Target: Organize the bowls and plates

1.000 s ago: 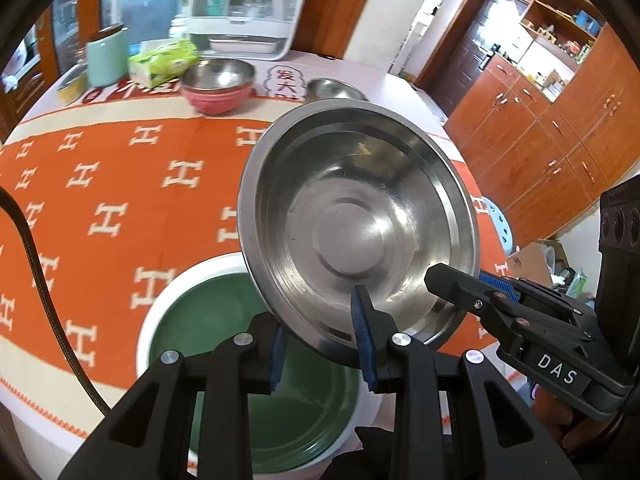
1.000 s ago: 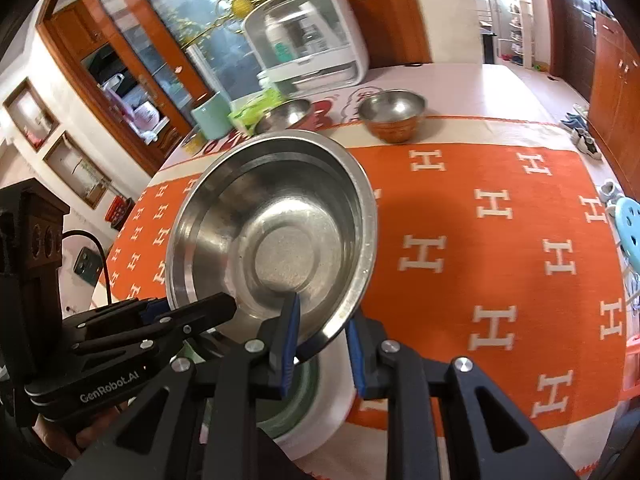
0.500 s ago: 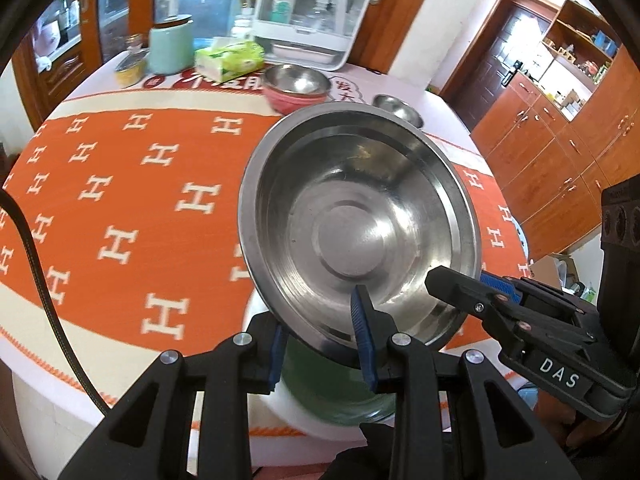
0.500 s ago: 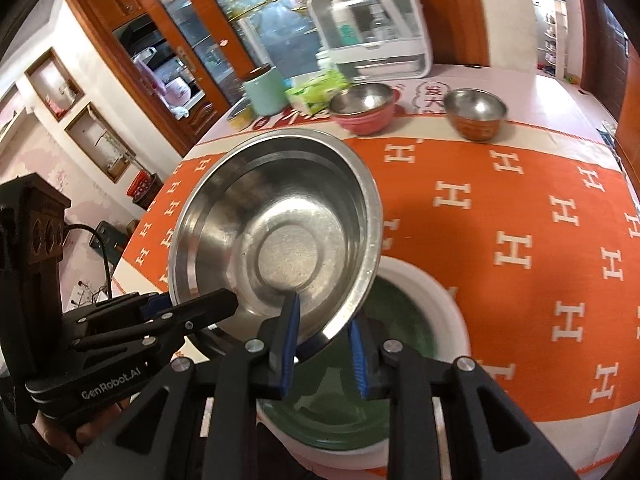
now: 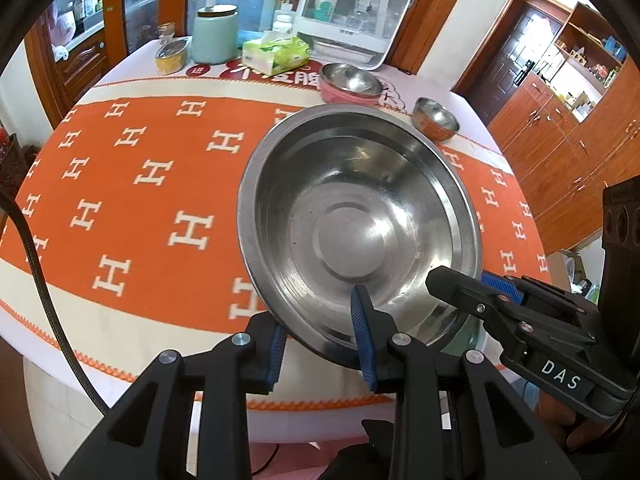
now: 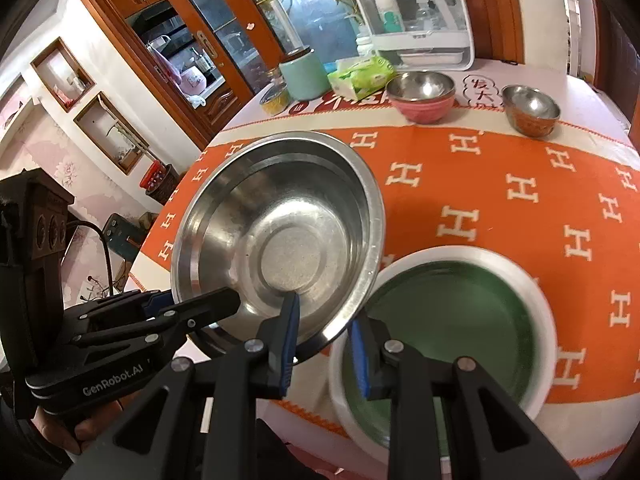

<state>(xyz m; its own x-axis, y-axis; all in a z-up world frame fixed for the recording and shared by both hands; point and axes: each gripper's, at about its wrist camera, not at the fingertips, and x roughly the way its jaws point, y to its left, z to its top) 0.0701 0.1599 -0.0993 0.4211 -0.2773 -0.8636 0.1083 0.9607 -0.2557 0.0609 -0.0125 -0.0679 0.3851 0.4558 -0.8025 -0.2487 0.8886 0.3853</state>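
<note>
Both grippers — left [image 5: 320,334], right [image 6: 325,344] — clamped the steel bowl's [image 5: 360,216] near rim; uneven pulling could twist it loose.

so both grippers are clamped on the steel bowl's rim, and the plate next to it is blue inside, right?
Not blue. The right wrist view shows the plate is green inside with a white rim. The rest holds: the left gripper and right gripper each pinch the steel bowl at its rim.
</note>
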